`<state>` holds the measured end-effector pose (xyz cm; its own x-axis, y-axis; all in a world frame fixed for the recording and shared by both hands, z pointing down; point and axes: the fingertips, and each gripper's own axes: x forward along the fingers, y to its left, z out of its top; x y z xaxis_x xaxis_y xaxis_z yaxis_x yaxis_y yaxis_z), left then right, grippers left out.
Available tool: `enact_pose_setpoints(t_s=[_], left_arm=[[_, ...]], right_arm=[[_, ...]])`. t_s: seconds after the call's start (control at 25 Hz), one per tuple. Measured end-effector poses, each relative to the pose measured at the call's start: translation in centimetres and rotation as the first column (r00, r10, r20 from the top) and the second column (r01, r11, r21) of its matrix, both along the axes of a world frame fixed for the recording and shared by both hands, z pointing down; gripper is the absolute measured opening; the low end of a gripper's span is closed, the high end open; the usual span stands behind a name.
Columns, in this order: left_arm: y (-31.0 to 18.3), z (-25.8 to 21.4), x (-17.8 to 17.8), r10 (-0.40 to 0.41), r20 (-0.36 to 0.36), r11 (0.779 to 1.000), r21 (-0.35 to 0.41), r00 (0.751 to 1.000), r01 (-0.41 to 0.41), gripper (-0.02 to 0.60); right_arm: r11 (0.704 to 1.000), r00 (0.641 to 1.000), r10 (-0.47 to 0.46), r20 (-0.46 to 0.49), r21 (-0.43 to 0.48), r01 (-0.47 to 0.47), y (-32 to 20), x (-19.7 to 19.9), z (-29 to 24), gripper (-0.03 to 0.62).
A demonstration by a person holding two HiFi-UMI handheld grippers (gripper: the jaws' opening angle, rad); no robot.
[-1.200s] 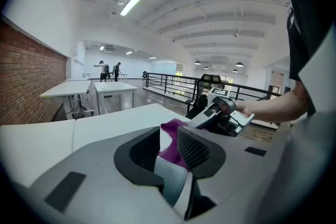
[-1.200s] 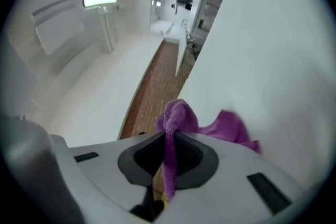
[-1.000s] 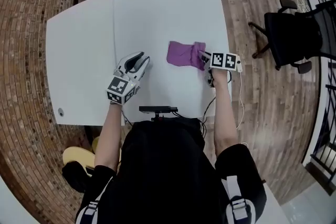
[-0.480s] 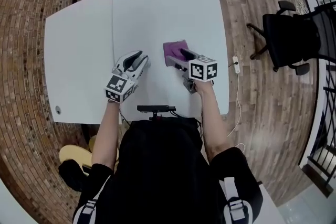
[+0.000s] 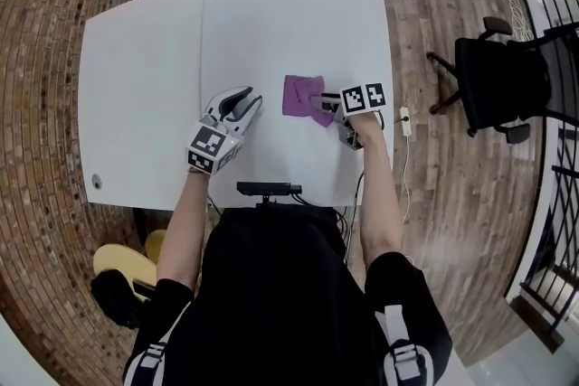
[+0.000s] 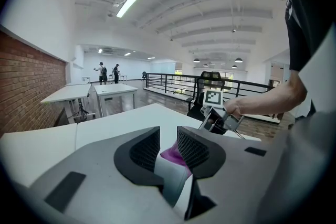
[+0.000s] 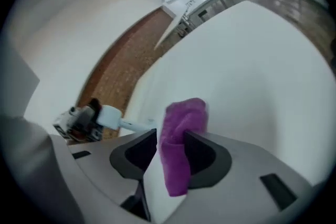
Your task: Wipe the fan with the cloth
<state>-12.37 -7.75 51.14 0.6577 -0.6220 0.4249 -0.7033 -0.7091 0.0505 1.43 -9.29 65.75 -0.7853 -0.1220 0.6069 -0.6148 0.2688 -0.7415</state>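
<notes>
My right hand-held gripper (image 7: 169, 139) has just been opening its jaws. They now stand wide apart, released, with the purple cloth (image 7: 184, 113) running up between them. The cloth leans on one jaw and a strip of white shows on the other side, so nothing is pinched. It lies loose, its far end bunched on the white counter (image 5: 280, 23) just past my jaw tips. From above, this gripper sits at the cloth's right edge, near the front right part of the counter.

My left hand-held gripper (image 6: 168, 134) is near, to the left of the cloth and apart from it. Its jaws are partly closed and a pale white thing fills the gap between them. I take that to be the fan (image 6: 169, 173), grasped and held just above the counter, though too little shows to make out blades or a grille. In the right gripper view a white stub with a thin rod sticks out of that gripper towards the cloth.

I judge the task to be at its start: the fan is in one hand, the cloth is not yet taken up, and no wiping has begun. Next I need to close my right jaws on a good bunch of cloth, deep enough that a fold pokes out past the tips. Then I carry it across to the fan and rub while my left hand steadies it.
</notes>
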Motion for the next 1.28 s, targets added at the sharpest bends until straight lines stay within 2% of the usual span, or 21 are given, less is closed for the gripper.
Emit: enact_pose_setpoints(t_s=[0.08, 0.16, 0.24, 0.28, 0.36, 0.4, 0.48, 0.56, 0.64, 0.68, 0.72, 0.76, 0.8, 0.88, 0.92, 0.96, 1.04, 1.08, 1.16, 1.24, 1.28], left_arm=[[0.0, 0.0, -0.1, -0.001, 0.004, 1.0, 0.007, 1.0, 0.001, 0.111], [-0.1, -0.1, 0.0, -0.001, 0.008, 1.0, 0.014, 1.0, 0.001, 0.111], [0.0, -0.2, 0.0, -0.001, 0.005, 1.0, 0.012, 1.0, 0.001, 0.111], [0.0, -0.3, 0.0, -0.001, 0.002, 1.0, 0.01, 1.0, 0.001, 0.112], [0.1, -0.2, -0.3, 0.0, 0.001, 1.0, 0.013, 1.0, 0.0, 0.111], [0.1, -0.1, -0.3, 0.002, 0.002, 1.0, 0.014, 1.0, -0.002, 0.111], [0.2, -0.1, -0.4, 0.007, -0.001, 1.0, 0.014, 1.0, -0.007, 0.112], [0.1, -0.2, -0.7, 0.009, -0.007, 1.0, 0.015, 1.0, -0.009, 0.112], [0.1, -0.5, -1.0, 0.006, -0.017, 1.0, 0.006, 1.0, -0.006, 0.112], [0.2, -0.7, -1.1, 0.002, -0.025, 1.0, -0.003, 1.0, -0.003, 0.112], [0.2, -0.9, -1.1, 0.0, -0.036, 1.0, -0.01, 0.999, 0.0, 0.112], [0.1, -1.0, -1.1, -0.001, -0.048, 1.0, -0.013, 0.999, 0.0, 0.111], [0.1, -1.0, -1.0, 0.0, -0.058, 1.0, -0.015, 0.998, -0.001, 0.112], [0.1, -0.9, -0.8, 0.005, -0.07, 1.0, -0.02, 0.998, -0.006, 0.111], [0.1, -0.9, -0.7, 0.008, -0.073, 1.0, -0.021, 0.997, -0.009, 0.112], [0.1, -1.0, -0.8, 0.011, -0.075, 1.0, -0.022, 0.997, -0.012, 0.111], [-0.1, -1.1, -0.8, 0.014, -0.08, 1.0, -0.022, 0.997, -0.016, 0.111], [-0.1, -1.2, -0.8, 0.014, -0.084, 1.0, -0.022, 0.996, -0.016, 0.112], [0.1, -1.1, -0.5, 0.009, -0.088, 1.0, -0.024, 0.996, -0.011, 0.11], [0.3, -1.0, -0.1, 0.006, -0.086, 1.0, -0.022, 0.996, -0.008, 0.11], [0.3, -0.9, 0.1, 0.006, -0.084, 1.0, -0.02, 0.996, -0.008, 0.111]], right_arm=[[0.998, 0.962, 0.064, 0.266, -0.026, -0.059, 0.3, -3.5, -4.5, 0.164], [0.983, 0.9, 0.178, 0.397, -0.038, -0.178, -1.0, -3.9, -6.9, 0.164], [0.969, 0.94, 0.224, 0.258, 0.046, -0.243, -2.0, -1.6, -5.1, 0.164], [0.972, 0.973, 0.197, 0.121, 0.108, -0.211, -1.8, -0.4, -3.1, 0.164], [0.986, 0.991, 0.068, -0.113, 0.162, -0.049, -0.1, 0.2, 1.0, 0.178], [0.987, 0.986, 0.002, -0.164, 0.159, 0.024, 0.9, -0.4, 2.2, 0.258], [0.983, 0.986, -0.049, -0.16, 0.167, 0.076, 1.7, -2.8, 2.7, 0.328], [0.983, 0.99, -0.007, -0.138, 0.18, 0.032, 0.5, -5.2, 2.5, 0.342], [0.984, 0.977, 0.024, -0.212, 0.18, 0.015, -0.9, -6.8, 3.1, 0.342], [0.983, 0.961, 0.009, -0.277, 0.179, 0.043, -1.1, -7.2, 3.4, 0.317], [0.98, 0.942, -0.024, -0.335, 0.18, 0.089, -1.1, -7.6, 3.5, 0.24], [0.973, 0.927, -0.062, -0.37, 0.184, 0.139, -0.8, -7.9, 3.5, 0.101], [0.965, 0.922, -0.09, -0.375, 0.194, 0.174, -0.5, -8.4, 3.1, 0.069], [0.964, 0.965, -0.082, -0.249, 0.227, 0.141, -0.2, -9.8, 0.9, 0.057], [0.973, 0.994, -0.05, -0.097, 0.221, 0.07, -0.4, -10.9, -1.1, 0.057], [0.984, 0.995, -0.004, 0.098, 0.176, -0.013, -0.7, -12.1, -3.5, 0.057], [0.995, 0.895, 0.096, 0.436, -0.008, -0.103, -1.3, -14.3, -7.2, 0.057], [0.991, 0.851, 0.131, 0.508, -0.094, -0.096, -1.2, -15.2, -7.5, 0.057], [0.979, 0.856, 0.156, 0.493, -0.189, -0.069, -0.3, -16.4, -5.1, 0.057], [0.975, 0.9, 0.161, 0.405, -0.204, -0.083, 0.4, -16.5, -1.7, 0.057], [0.984, 0.942, 0.128, 0.311, -0.162, -0.08, 0.6, -15.9, 0.1, 0.057]])
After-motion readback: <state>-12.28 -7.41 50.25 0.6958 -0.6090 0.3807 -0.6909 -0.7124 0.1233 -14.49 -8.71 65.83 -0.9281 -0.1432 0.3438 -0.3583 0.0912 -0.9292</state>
